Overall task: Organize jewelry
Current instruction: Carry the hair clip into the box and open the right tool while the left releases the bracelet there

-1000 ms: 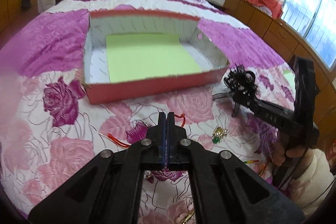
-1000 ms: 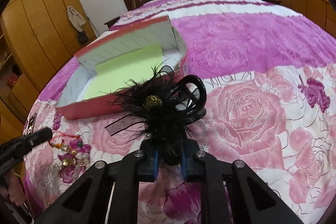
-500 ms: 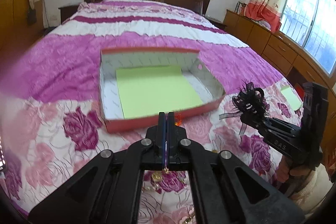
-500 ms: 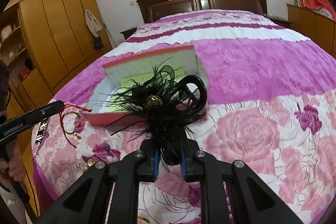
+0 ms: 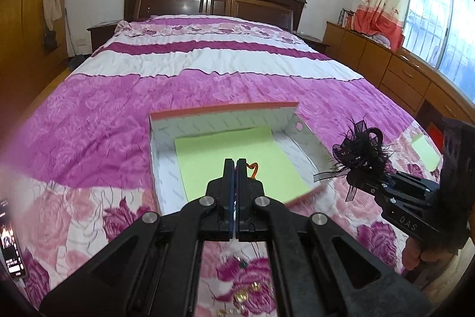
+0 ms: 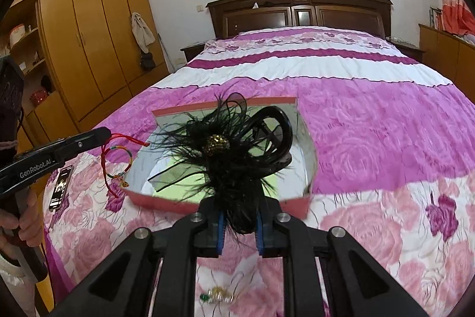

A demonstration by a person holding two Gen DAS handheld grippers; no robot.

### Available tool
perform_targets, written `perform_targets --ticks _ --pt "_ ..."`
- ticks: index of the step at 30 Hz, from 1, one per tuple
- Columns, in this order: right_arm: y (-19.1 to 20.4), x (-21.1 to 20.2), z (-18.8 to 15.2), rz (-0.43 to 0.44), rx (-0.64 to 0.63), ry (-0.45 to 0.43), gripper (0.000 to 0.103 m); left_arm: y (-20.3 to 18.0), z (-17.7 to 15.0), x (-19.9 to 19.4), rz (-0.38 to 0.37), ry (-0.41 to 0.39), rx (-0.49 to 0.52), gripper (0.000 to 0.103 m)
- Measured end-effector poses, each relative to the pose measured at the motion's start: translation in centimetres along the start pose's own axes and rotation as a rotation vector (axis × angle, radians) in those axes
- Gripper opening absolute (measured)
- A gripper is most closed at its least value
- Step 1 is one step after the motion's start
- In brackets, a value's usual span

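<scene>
Both grippers have risen, lifting red bracelet [image 6: 118, 156] and feathered hair clip [image 6: 234, 144].

The left gripper [image 6: 101, 134] has white letters on its black side that say "GenRobot.AI". The right gripper [image 5: 360, 178] has the letters "DAS" on its black body. The phone [image 6: 61, 187] on the bed has a lit screen, too small to read.

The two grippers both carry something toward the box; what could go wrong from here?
The red cord bracelet hangs loosely from the left gripper, so it may snag the box edge. The black feather hair clip in the right gripper is bulky, and its feathers could catch the pads on release.
</scene>
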State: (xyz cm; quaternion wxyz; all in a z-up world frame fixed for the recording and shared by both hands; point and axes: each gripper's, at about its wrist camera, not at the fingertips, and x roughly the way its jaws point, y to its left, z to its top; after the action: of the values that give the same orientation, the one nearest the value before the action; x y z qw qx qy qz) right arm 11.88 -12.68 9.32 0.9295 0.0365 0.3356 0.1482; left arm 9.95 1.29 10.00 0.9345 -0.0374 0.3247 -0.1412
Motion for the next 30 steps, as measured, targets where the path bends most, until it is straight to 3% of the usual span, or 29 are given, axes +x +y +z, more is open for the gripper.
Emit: perform_targets --ticks 14,30 --pt "-1.5 7.4 3.6 -0.025 0.034 0.059 0.017 1.0 2.0 6.2 0.056 0.025 0.021 0.000" --pt "-2.4 13.7 3.3 -0.080 0.071 0.154 0.017 4.7 0.0 12.8 0.070 0.105 -0.054 0.000"
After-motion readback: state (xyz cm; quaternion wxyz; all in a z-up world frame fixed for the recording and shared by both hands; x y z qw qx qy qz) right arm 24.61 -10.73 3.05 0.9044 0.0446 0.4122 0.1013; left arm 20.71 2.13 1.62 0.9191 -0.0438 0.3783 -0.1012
